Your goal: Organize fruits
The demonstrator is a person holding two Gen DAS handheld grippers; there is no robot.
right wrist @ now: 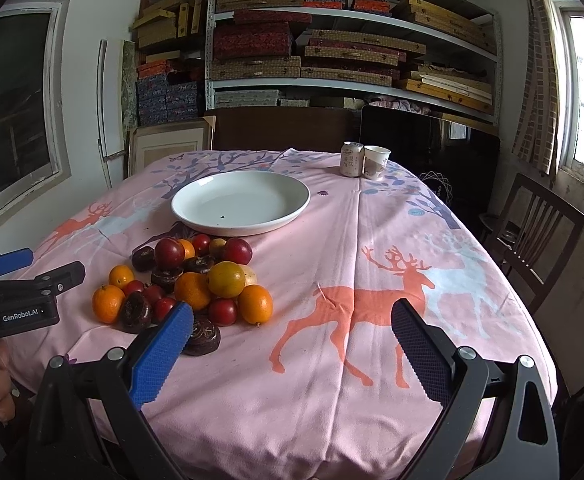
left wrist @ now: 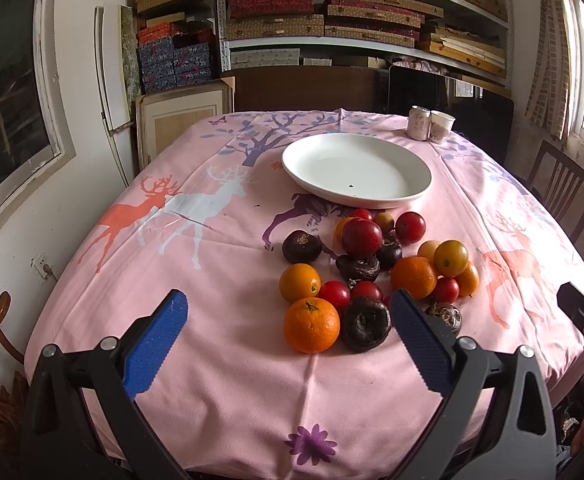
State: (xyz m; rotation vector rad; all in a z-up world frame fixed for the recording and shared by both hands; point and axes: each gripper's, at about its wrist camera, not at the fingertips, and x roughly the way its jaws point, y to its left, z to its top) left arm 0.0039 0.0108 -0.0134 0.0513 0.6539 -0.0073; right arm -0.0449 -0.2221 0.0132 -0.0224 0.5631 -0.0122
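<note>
Blue-padded black tongs of the left gripper fill the near edge of the left wrist view, spread wide and empty above the pink deer-printed tablecloth, with a round orange citrus fruit and a dark brown wrinkled flattened fruit lying just ahead between their tips. The right gripper is likewise spread and pinching nothing, hanging over bare cloth to the right of the pile. The task's things, a loose heap of oranges, small red round fruits and more dark flattened fruits, sit together on the cloth, touching one another, just in front of the wide white shallow ceramic plate, which holds nothing but a small dark speck. Sorting has not yet begun, by the look of it. The chief risk is the crowding: a jaw pushed down beside the front orange would likely nudge its dark neighbour or the small red fruit behind it, and round fruit set rolling on a smooth cloth could travel toward the table's edge. A hard squeeze might bruise the soft red ones. A pink drinks can and a white paper cup stand beside each other at the far edge, well apart from the pile and unlikely to be struck.
</note>
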